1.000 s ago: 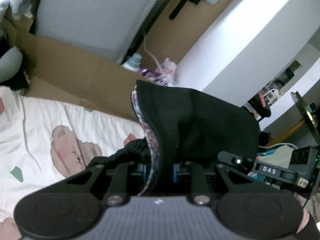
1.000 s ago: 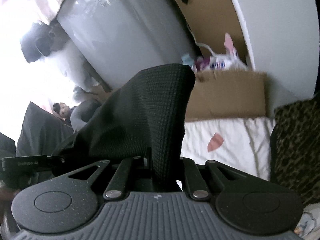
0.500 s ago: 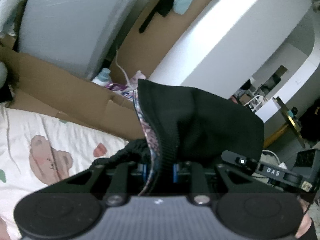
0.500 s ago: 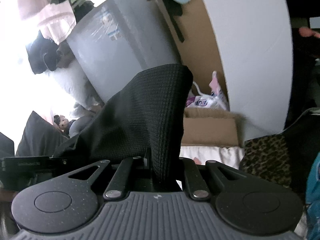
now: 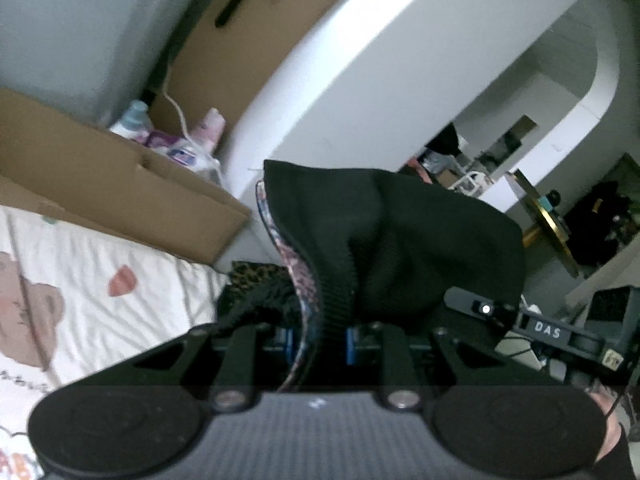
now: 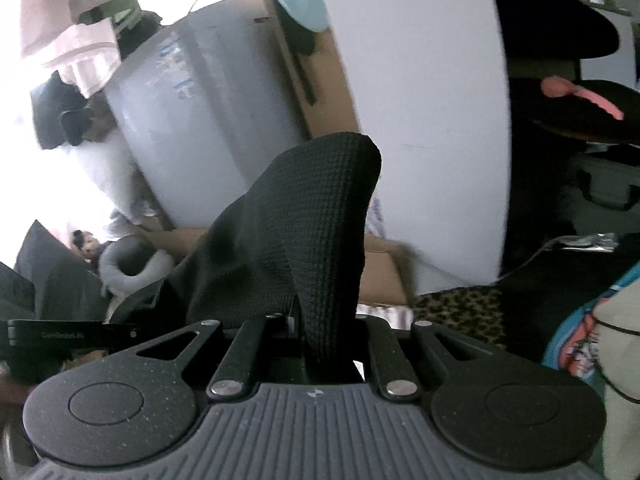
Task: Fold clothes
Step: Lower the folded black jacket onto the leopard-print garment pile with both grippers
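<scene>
A black knit garment with a ribbed hem and a patterned pink and blue lining stands up out of my left gripper, which is shut on a thick bunch of it. Another part of the same black waffle-knit garment rises from my right gripper, whose jaws are shut on the cloth. The fabric hides the fingertips in both views. The garment hangs off the bed between the two grippers. The right gripper's body, marked DAS, shows at the right of the left wrist view.
A white sheet with cartoon prints lies low on the left. Behind it stand a cardboard box, a grey appliance and a white wall panel. A leopard-print cloth lies at the right. Hanging clothes show top left.
Both grippers have swung to the right and upward with the garment still held. The bed sheet has slid to the left and lower. The white panel and the room beyond fill more of both views.
</scene>
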A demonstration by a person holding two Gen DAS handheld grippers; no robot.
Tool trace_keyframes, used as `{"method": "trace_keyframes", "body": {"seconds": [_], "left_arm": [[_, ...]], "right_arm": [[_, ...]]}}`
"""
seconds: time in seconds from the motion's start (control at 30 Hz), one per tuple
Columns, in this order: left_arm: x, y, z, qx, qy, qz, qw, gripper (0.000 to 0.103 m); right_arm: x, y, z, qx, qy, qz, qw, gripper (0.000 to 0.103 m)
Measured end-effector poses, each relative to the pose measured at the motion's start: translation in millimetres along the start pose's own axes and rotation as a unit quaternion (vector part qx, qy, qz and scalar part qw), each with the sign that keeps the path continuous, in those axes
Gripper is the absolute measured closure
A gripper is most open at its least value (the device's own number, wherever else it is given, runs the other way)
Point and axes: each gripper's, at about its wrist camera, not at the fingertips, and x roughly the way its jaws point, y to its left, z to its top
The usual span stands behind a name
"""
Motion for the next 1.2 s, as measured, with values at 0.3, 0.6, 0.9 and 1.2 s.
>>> {"method": "trace_keyframes", "body": {"seconds": [0.3,0.6,0.9,1.2], "left_arm": [[73,17,-27,-0.010,0.032,-0.065,0.9973,0.079],[126,26,-60,-0.015,0.039,-0.088,0.9953,0.079],[172,50,-87,-0.051,0.031,-0.091,0.9941,0.079],[232,78,-101,-0.068,0.044,-0.086,0.9930,0.079]], "right_arm": [[10,-51,-20,-0.006,0.009,-0.053,0.999,0.094],[32,-93,-46,-0.018,0.025,-0.090,0.995,0.094],[73,-121,-59,-0.025,0.048,-0.117,0.992,0.094],[133,-166,-74,0.022,0.057,-0.151,0.987,0.094]]}}
